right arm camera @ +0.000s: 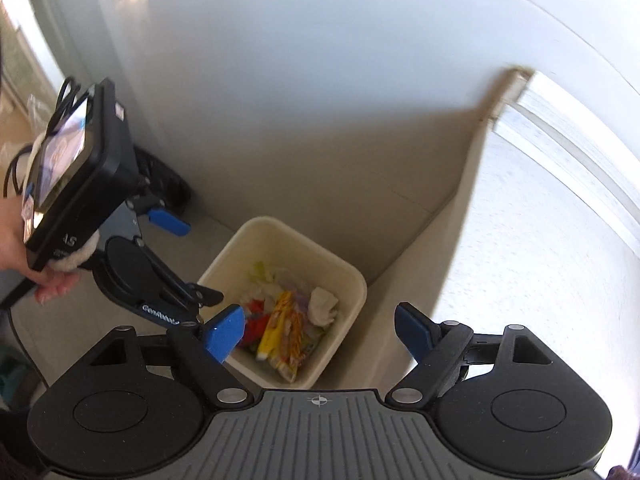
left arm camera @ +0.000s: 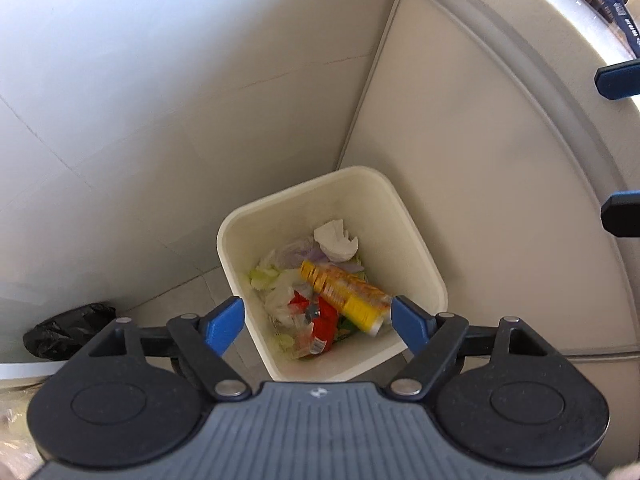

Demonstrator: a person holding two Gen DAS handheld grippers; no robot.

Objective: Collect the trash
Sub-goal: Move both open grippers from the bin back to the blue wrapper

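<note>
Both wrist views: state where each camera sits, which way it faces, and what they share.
Left wrist: on the left tool, facing steeply down into the cream bin; own blue fingers open, right tool's fingertips at the right edge.
Right wrist: on the right tool, facing down; shows the left tool and hand.
Shared: bin, yellow packet, crumpled tissue.

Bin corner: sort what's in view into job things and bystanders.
Job:
- white bin
- yellow wrapper, in the bin
- crumpled tissue, in the bin
- red wrapper, in the bin
- left hand-held gripper, open above the bin
- right hand-held gripper, open

Bystanders:
- black bag on the floor
- white cabinet
- wall
</note>
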